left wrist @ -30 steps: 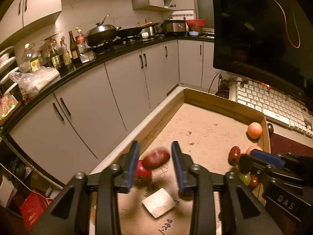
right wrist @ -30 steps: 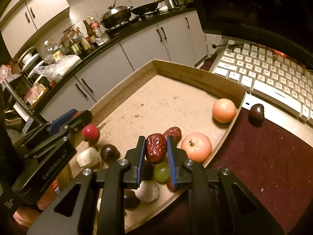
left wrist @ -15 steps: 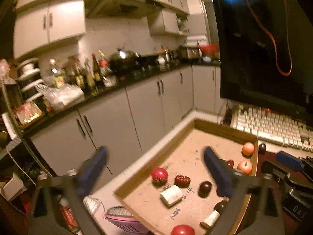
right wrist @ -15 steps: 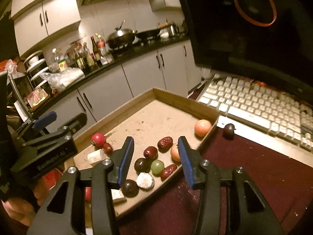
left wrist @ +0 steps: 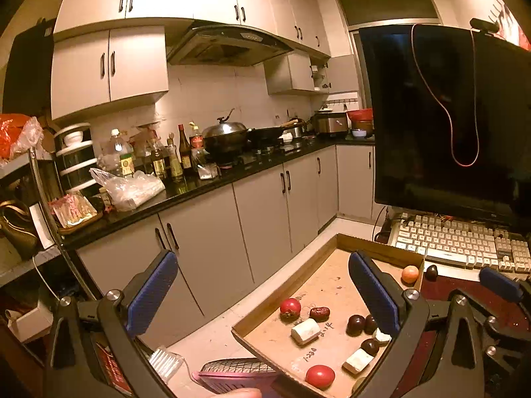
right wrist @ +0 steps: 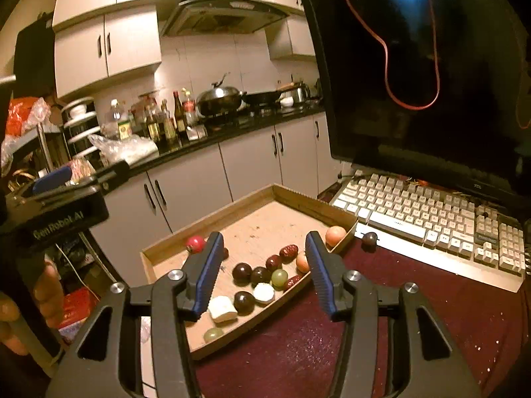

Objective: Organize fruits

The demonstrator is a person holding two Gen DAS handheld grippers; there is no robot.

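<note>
Having just been opening the jaws on both sides, treat this as a reset above the tray (right wrist: 232,207), not a grasp. Read the left gripper (left wrist: 262,265) as spread to its widest with nothing between the pads; read the right gripper (right wrist: 264,242) as roughly half open and likewise empty, the fruit showing beyond the gap rather than in it.

Take stock of the fruit before dropping in again:
- find the dates (right wrist: 288,251), plums (right wrist: 241,272) and grape (right wrist: 279,277) bunched at the tray's near right;
- find the red fruit (right wrist: 195,243) by the left wall and the orange one (right wrist: 335,234) in the far right corner;
- note one stray plum (right wrist: 369,239) outside, on the mat just beside the keyboard (right wrist: 415,219).

Probably go for the stray with the right side, being nearest; approach from above, straddle it fully, then close gently, since round and likely to roll toward the keys. In the cluster, pick from the outer edge; avoid nudging neighbours or the white blocks (right wrist: 223,308). Keep the left side clear of the right while reaching.
</note>
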